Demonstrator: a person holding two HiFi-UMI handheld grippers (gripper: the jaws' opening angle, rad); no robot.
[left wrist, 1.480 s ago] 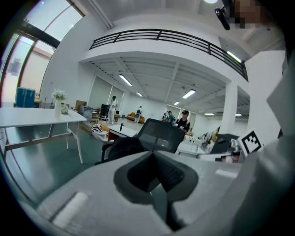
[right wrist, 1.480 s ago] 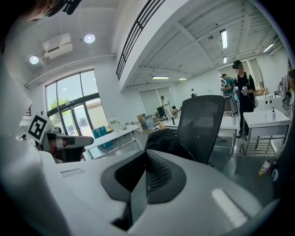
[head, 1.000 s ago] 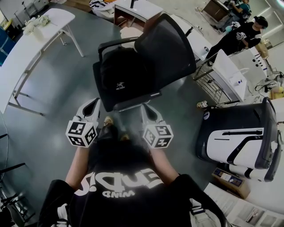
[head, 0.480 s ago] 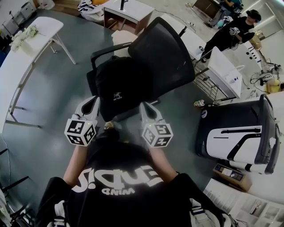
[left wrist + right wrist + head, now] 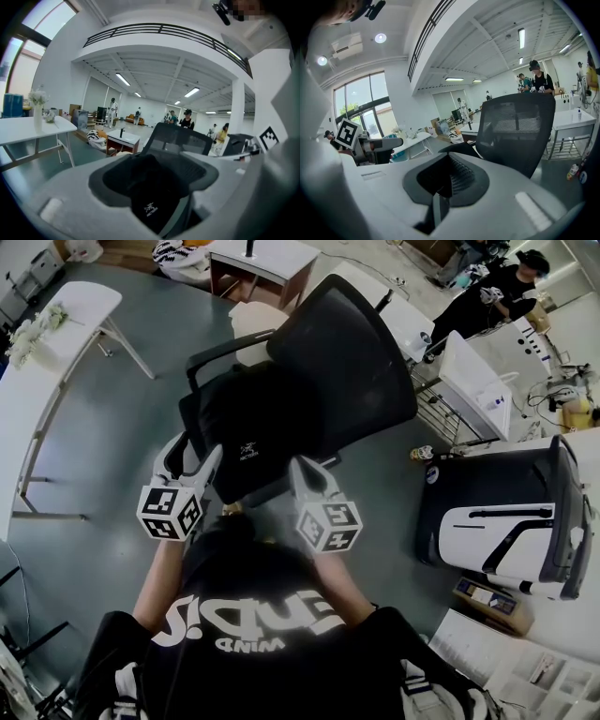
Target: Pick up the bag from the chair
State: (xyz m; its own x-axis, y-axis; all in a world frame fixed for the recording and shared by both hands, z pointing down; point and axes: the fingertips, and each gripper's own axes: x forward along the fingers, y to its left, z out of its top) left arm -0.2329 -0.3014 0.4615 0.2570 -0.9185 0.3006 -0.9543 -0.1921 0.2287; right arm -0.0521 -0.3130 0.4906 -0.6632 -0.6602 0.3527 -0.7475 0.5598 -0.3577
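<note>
A black bag (image 5: pixel 251 423) with a small white logo lies on the seat of a black mesh-backed office chair (image 5: pixel 345 357). My left gripper (image 5: pixel 192 452) reaches the bag's near left edge, its jaws together with nothing between them. My right gripper (image 5: pixel 302 466) is at the seat's front right corner, just below the backrest, also shut and empty. In the left gripper view the bag (image 5: pixel 143 185) lies straight ahead, close beyond the jaws, with the chair back (image 5: pixel 180 138) behind it. The right gripper view looks past the jaws at the chair back (image 5: pixel 518 124).
A white folding table (image 5: pixel 52 343) stands on the left and a wooden desk (image 5: pixel 253 261) behind the chair. Right of the chair are a white table (image 5: pixel 476 381), a black-and-white hard case (image 5: pixel 502 531) and a small bottle (image 5: pixel 422 454) on the floor. A person in black (image 5: pixel 492 298) stands far right.
Both grippers have moved forward to the chair. The left one now reaches the bag's edge and the right one the seat's front corner.
</note>
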